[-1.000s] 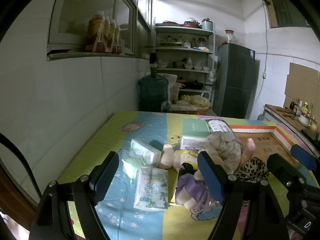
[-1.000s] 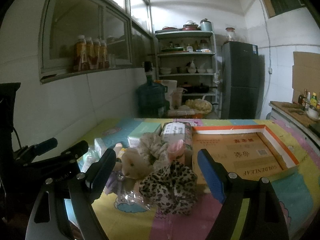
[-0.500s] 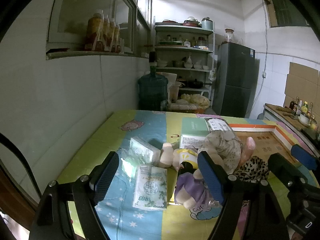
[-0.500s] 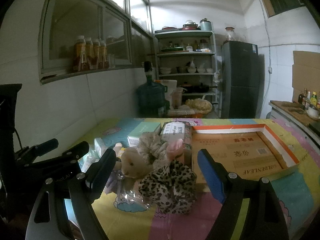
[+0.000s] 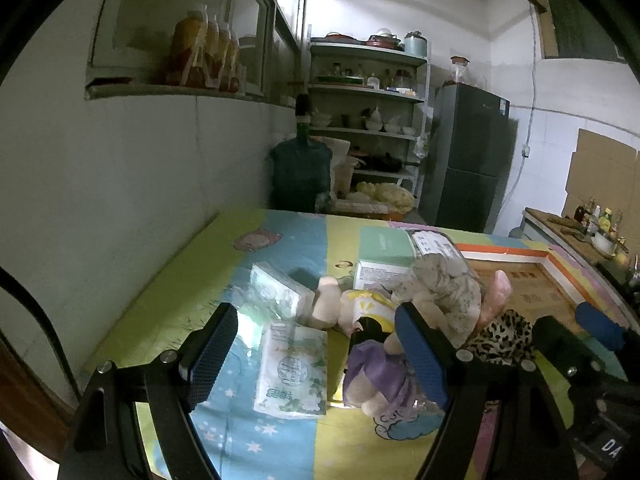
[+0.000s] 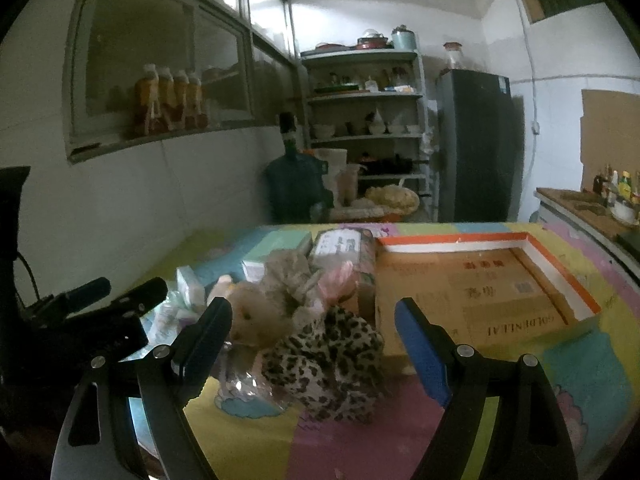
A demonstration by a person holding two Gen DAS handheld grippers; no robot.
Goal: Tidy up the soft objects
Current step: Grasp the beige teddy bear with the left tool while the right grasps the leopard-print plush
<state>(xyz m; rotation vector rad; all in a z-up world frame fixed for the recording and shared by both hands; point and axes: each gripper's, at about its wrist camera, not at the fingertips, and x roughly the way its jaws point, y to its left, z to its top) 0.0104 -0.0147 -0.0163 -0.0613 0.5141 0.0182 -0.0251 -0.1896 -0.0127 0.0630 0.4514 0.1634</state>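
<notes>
Table [image 5: 192, 280] under a cartoon-print cloth, bearing every item. Shallow cardboard box [image 6: 560, 276] with orange rim at far right, apparently empty; judged the likely destination, so task barely begun, nothing yet sorted. Tissue boxes: green one [image 5: 384, 244] and patterned one [image 6: 340, 248] at rear, just beside the cardboard box. Soft-object heap at centre: grey floral scrunchie [image 5: 444, 280], leopard-print scrunchie [image 6: 332, 356], pink scrunchie [image 6: 340, 280], plush bear [image 6: 252, 312], doll in purple dress [image 5: 376, 372], all touching or overlapping. Flat tissue packets: green-printed one [image 5: 292, 368] lying nearest, second packet [image 5: 280, 288] tilted behind it.

Left gripper [image 5: 316, 356]: jaws wide apart, holding nothing, poised above the green-printed packet. Right gripper [image 6: 312, 348]: jaws wide apart, holding nothing, framing the leopard-print scrunchie.

Left-wrist view only: packets in full, doll's purple dress, yellow-clad toy [image 5: 368, 300]. Right-wrist view only: box interior entire, bear's face, full outline of leopard-print scrunchie. Remaining: every soft item to be gathered.
</notes>
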